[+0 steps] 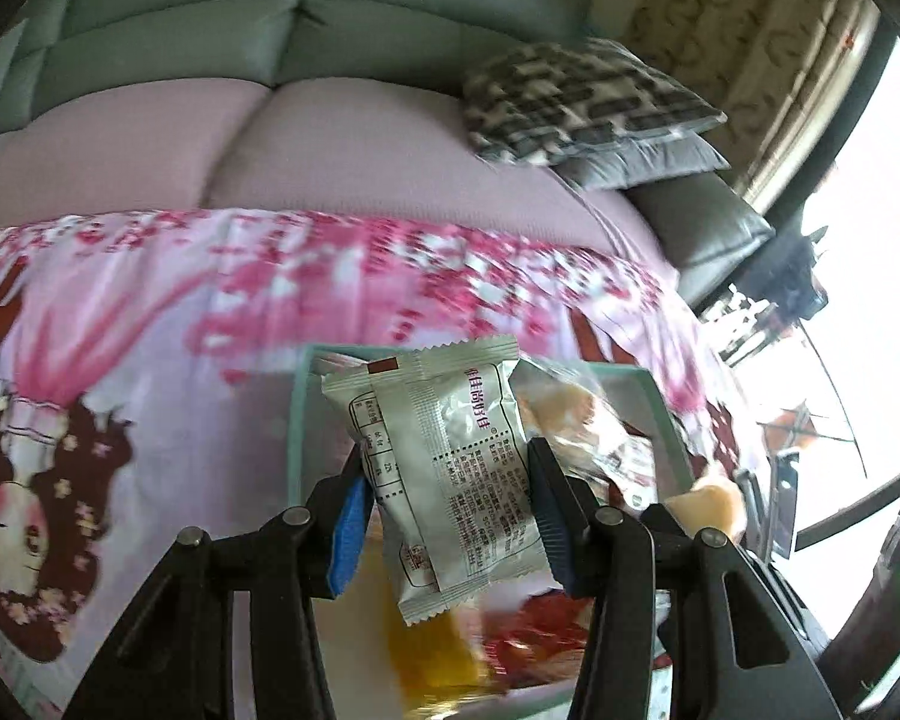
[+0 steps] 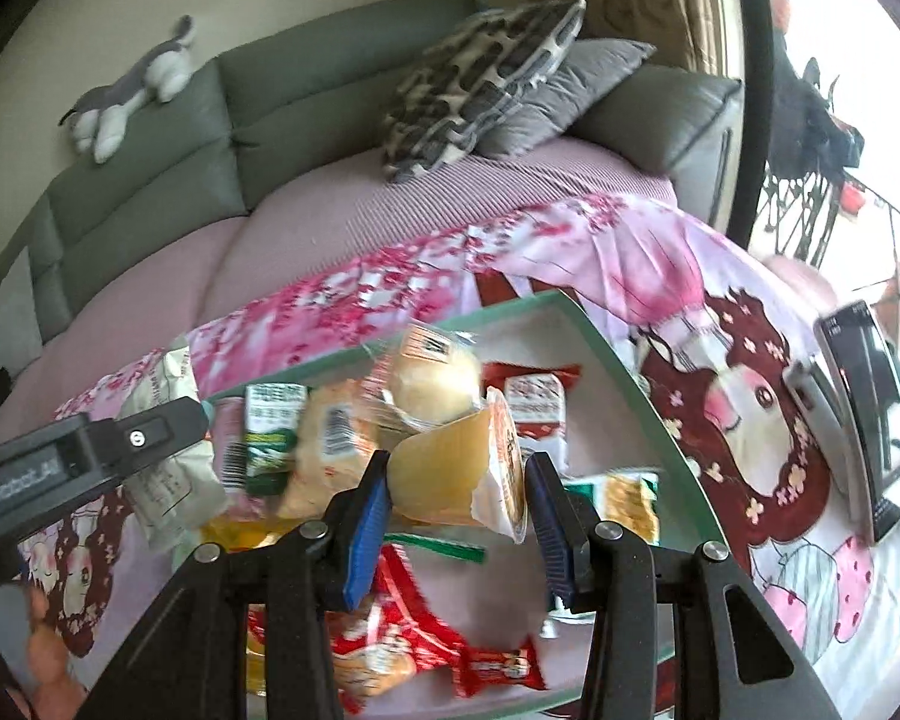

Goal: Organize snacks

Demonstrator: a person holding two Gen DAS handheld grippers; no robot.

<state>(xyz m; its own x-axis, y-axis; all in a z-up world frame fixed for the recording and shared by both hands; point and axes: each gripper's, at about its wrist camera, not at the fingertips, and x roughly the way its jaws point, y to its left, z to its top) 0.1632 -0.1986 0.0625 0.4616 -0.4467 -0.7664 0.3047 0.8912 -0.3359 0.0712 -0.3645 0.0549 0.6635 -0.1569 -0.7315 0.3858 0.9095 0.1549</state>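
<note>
Between the fingers of your left gripper hangs a silver snack packet, clamped by the blue pads on both flat faces; its upper sealed edge stands well above the fingertips and its lower edge dangles below them. You hold it over the teal-rimmed tray, near the tray's far edge, clear of the snacks beneath.

Your right gripper is clenched on a yellow jelly cup lying on its side, the foil lid turned toward the right-hand finger and the cup's base against the left one. The cup sits just past the fingertips, above the middle of the tray.

Below and beyond the cup, the tray holds a pile: a wrapped bun touching the cup's far side, a green carton toward the left edge, a red sachet toward the far right corner, and red wrappers at the near edge. A floral cloth covers the surface under the tray, with a phone on a stand at its right edge. A sofa with cushions lies behind.
</note>
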